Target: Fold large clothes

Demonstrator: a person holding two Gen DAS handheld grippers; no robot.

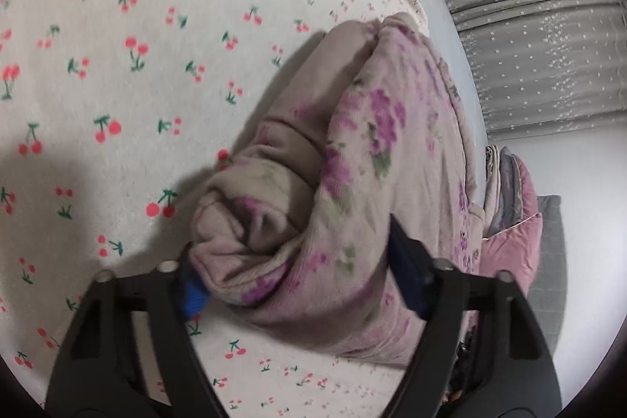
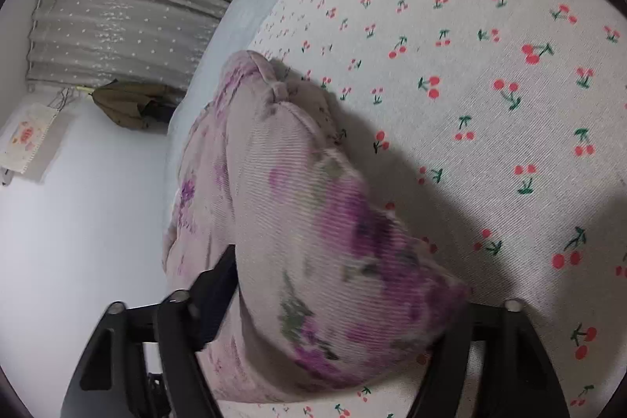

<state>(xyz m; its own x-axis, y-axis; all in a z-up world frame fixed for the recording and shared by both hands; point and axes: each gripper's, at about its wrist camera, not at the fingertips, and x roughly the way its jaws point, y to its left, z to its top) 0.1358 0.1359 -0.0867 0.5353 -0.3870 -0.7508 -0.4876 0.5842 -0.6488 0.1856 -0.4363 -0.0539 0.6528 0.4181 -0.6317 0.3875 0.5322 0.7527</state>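
A thick pinkish-beige garment with purple flowers (image 1: 352, 151) lies bundled near the edge of a bed with a cherry-print sheet (image 1: 117, 65). My left gripper (image 1: 301, 285) is shut on one end of the bundle, its blue-padded fingers (image 1: 194, 294) pressing the folded fabric from both sides. The same garment (image 2: 313, 222) fills the right wrist view. My right gripper (image 2: 337, 316) is shut on its other end; only the left finger (image 2: 219, 285) shows, the right one is hidden under the cloth.
The cherry-print sheet (image 2: 470, 85) spreads beyond the garment. The bed edge (image 1: 450, 6) runs beside it, with grey starred curtains (image 1: 540, 26) and white floor beyond. Folded pink and grey textiles (image 1: 513, 214) are stacked by the bed. A brown bag (image 2: 125, 102) sits on the floor.
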